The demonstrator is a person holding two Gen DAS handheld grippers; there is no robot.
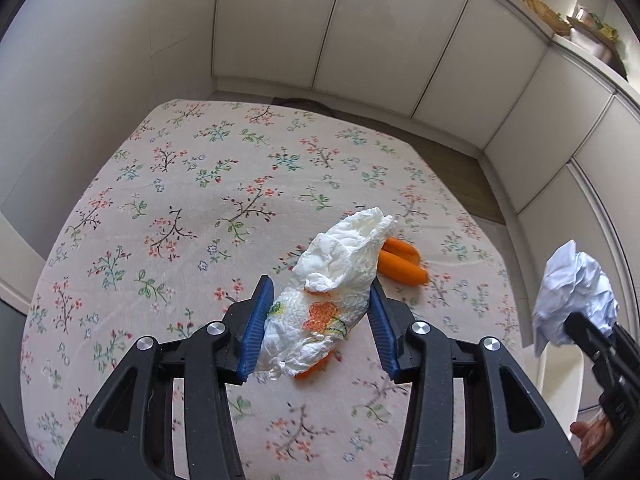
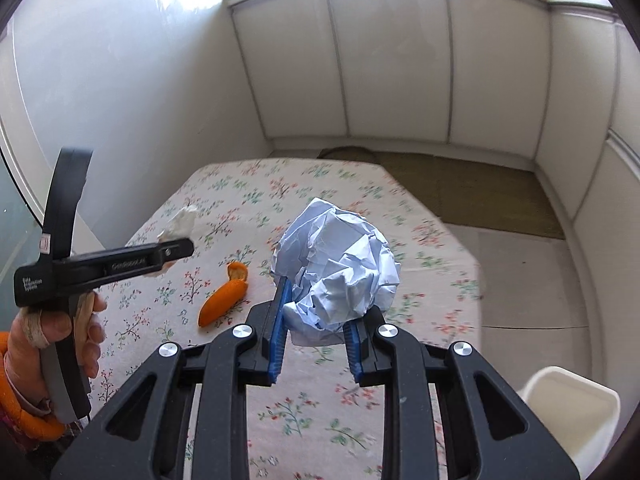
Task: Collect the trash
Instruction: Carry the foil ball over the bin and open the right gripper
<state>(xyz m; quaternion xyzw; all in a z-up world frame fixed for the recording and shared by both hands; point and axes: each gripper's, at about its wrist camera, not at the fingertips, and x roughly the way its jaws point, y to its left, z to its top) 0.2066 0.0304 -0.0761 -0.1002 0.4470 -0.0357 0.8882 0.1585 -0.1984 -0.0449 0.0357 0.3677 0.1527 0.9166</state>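
Note:
My left gripper [image 1: 320,300] is shut on a crumpled white paper napkin [image 1: 332,280] with an orange flower print, held above the floral tablecloth [image 1: 180,208]. Orange peel pieces [image 1: 402,264] lie on the cloth just beyond the napkin. My right gripper [image 2: 324,304] is shut on a crumpled ball of white paper [image 2: 340,268], held above the table. In the left wrist view the right gripper and its paper ball [image 1: 576,296] show at the right edge. In the right wrist view the left gripper [image 2: 176,250] shows at the left with the napkin [image 2: 180,222], and the orange peel [image 2: 224,300] lies on the cloth.
A white bin [image 2: 568,412] stands off the table's right side, at lower right. White cabinet panels [image 1: 380,28] wrap around the far side. A brown floor mat [image 2: 480,192] lies beyond the table. The table edge [image 2: 476,280] runs down the right.

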